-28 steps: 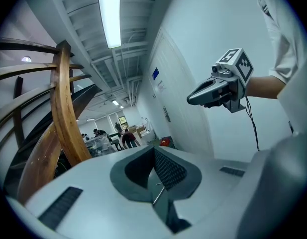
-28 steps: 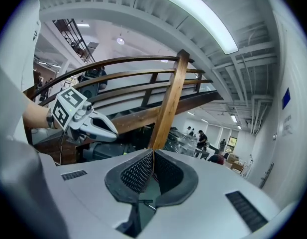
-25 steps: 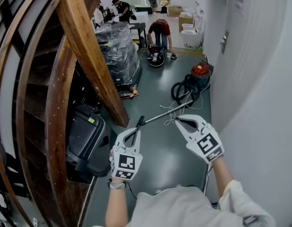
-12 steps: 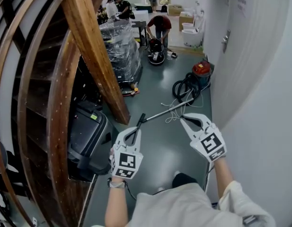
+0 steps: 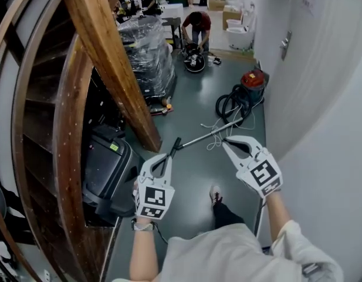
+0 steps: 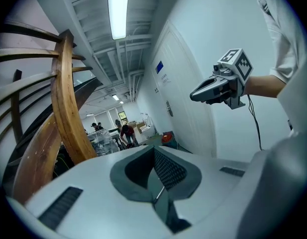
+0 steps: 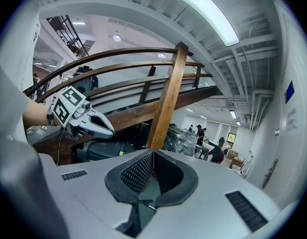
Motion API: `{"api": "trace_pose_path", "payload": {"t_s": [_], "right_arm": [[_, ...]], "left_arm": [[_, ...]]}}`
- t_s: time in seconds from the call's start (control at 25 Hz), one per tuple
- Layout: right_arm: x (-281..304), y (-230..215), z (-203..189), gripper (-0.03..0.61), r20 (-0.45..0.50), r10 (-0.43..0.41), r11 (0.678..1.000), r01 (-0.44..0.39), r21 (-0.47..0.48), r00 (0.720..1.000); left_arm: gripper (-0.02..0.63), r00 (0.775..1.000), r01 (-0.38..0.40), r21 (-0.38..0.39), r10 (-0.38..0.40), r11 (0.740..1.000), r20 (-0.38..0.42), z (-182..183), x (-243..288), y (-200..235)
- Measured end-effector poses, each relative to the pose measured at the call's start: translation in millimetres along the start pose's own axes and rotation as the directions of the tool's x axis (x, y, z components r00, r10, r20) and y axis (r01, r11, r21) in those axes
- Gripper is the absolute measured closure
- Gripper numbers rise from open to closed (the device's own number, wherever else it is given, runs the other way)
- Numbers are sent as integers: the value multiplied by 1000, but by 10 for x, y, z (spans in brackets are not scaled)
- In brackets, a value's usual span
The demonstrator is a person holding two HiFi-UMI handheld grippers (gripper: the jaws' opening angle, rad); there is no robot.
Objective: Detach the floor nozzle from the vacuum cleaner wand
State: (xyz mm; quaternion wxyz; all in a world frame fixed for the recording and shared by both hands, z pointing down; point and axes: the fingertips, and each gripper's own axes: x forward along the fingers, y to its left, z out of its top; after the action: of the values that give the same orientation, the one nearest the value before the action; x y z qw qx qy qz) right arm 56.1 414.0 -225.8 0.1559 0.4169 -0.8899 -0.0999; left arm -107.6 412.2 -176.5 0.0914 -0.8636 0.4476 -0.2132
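Left tool (image 5: pixel 168 157): pressed together, empty, held above the floor (image 5: pixel 192 184).
Right tool (image 5: pixel 226 142): pressed together, empty, to its right.
Wand (image 5: pixel 204 136): lay on the floor beyond both tools, slanting far-right.
Vacuum cleaner (image 5: pixel 251 82): red, farther right, by the wall.

A workshop or storage hall — well ahead of the jaws a plastic-wrapped pallet (image 5: pixel 146 57), cardboard boxes (image 5: pixel 234 14) and a red canister vacuum (image 5: pixel 251 81) stand on a grey-green painted floor (image 5: pixel 192 107). Heavy curved wooden beams (image 5: pixel 104 57) rise left of the jaws, a strip light (image 6: pixel 118 9) runs along a bare ceiling overhead — and a person (image 5: pixel 198 25) bends over work far ahead.
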Motion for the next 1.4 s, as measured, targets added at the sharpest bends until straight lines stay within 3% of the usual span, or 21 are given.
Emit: {"api": "trace_pose_path", "payload": {"t_s": [0.32, 0.44, 0.64, 1.2, 1.4], "right_arm": [[793, -980, -253, 548, -41, -38, 996, 35, -84, 998], [1048, -1340, -270, 548, -25, -38, 997, 36, -67, 999], [1421, -1770, -326, 548, -12, 18, 996, -18, -83, 1000], [1779, -2363, -396, 549, 29, 3, 999, -1, -54, 1000], [1861, -2500, -510, 548, 2, 17, 997, -17, -70, 1000]], "left_arm": [[615, 1000, -15, -15, 15, 1000, -1, 119, 1123, 488], [615, 1000, -18, -14, 18, 1000, 9, 292, 1559, 655], [615, 1000, -28, -5, 28, 1000, 9, 496, 2135, 914], [615, 999, -29, -26, 28, 999, -32, 493, 2744, 1044], [615, 999, -33, -28, 31, 999, -43, 515, 2912, 1070]]}}
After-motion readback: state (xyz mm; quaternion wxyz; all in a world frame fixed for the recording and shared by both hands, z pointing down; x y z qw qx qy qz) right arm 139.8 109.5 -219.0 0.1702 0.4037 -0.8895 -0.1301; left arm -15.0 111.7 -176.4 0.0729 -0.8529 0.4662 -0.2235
